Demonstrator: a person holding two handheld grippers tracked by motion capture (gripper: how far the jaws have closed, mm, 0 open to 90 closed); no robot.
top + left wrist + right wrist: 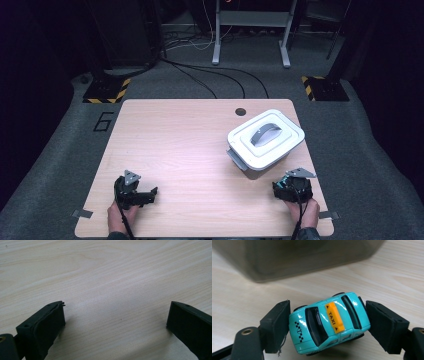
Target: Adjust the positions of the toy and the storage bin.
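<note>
A small turquoise toy taxi (pixel 329 321) with an orange roof sign sits between the black jaws of my right gripper (pixel 327 323), which is shut on it front to back, just above the wooden table (pixel 190 150). From above, that right gripper (pixel 292 189) is at the near right, just in front of a white lidded box (pixel 265 138) with a grey handle. The box's translucent wall (pixel 307 257) looms blurred right ahead of the car. My left gripper (pixel 115 317) rests open at the near left (pixel 136 192), with only bare wood between its jaws.
The table has a round cable hole (pixel 240 111) at its far edge. Beyond it lie grey carpet with black cables (pixel 215 75), a metal stand (pixel 252 30) and two hazard-striped bases (pixel 106 91).
</note>
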